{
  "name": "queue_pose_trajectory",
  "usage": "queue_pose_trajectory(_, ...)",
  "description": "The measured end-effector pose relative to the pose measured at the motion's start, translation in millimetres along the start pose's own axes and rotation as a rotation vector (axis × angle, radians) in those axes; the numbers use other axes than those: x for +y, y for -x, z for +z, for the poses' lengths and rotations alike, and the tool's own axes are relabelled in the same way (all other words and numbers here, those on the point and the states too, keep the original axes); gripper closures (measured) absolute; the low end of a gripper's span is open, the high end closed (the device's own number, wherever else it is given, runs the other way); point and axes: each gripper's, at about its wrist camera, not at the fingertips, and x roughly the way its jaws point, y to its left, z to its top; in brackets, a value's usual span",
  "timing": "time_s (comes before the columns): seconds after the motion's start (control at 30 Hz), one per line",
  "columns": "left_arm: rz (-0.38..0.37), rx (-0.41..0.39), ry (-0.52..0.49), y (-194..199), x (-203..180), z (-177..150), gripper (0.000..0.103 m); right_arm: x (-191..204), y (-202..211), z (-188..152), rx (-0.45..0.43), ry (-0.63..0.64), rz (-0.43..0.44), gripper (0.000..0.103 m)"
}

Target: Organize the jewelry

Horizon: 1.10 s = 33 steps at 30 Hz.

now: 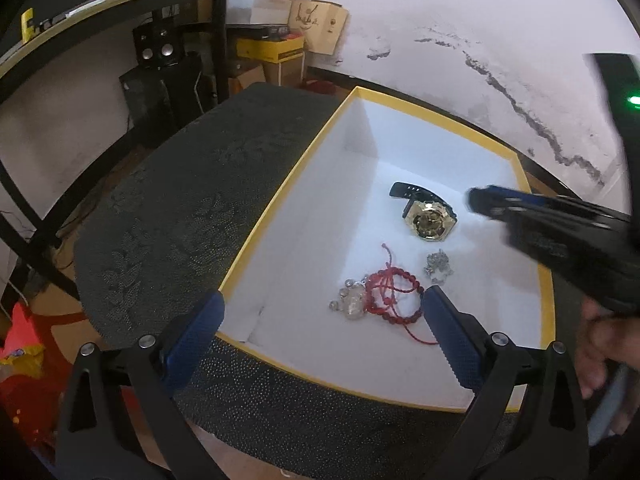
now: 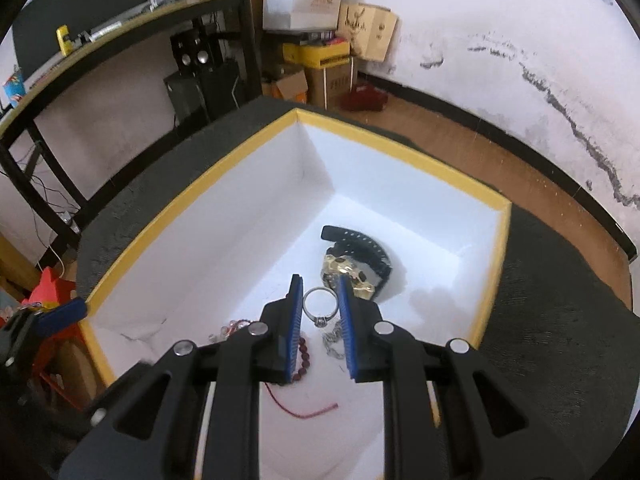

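Observation:
A white box with a yellow rim sits on a dark seat. Inside lie a gold watch with a black strap, a red bead bracelet, a clear charm and a silver chain. My right gripper is over the box, shut on a silver ring held between its blue pads. My left gripper is open and empty at the box's near edge, above the bracelet.
The dark patterned seat holds the box. A black desk with clutter stands at back left, with speakers and cardboard boxes on the floor below. A cracked white wall is behind.

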Motion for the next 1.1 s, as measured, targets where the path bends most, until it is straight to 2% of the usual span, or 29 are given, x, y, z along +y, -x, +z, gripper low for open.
queue_pose_trajectory(0.17,-0.032,-0.001,0.028,1,6,4,0.006,6,-26,7,0.045,-0.008,-0.018,0.085)
queue_pose_trajectory(0.4,-0.032,0.006,0.006,-2,3,2,0.006,-1,-51,10,0.105,-0.013,-0.046,0.085)
queue_pose_trajectory(0.63,-0.036,-0.004,-0.003,0,-2,3,0.006,-2,-49,9,0.100,0.000,-0.034,0.084)
queue_pose_trajectory(0.7,-0.034,-0.008,-0.015,0,-7,3,0.006,0,-46,9,0.099,0.010,-0.039,0.054)
queue_pose_trajectory(0.73,-0.032,-0.011,-0.022,0,-9,3,0.006,-1,-42,9,0.081,0.005,-0.032,0.020)
queue_pose_trajectory(0.77,-0.029,-0.013,-0.027,0,-12,4,0.006,-2,-37,9,0.063,0.001,-0.012,0.005)
queue_pose_trajectory(0.97,-0.039,-0.017,-0.041,0,-23,7,0.006,-4,-6,13,-0.013,0.036,-0.028,0.005)
queue_pose_trajectory(1.1,-0.051,-0.025,-0.059,1,-38,9,0.006,-20,22,12,-0.061,-0.007,-0.054,0.005)
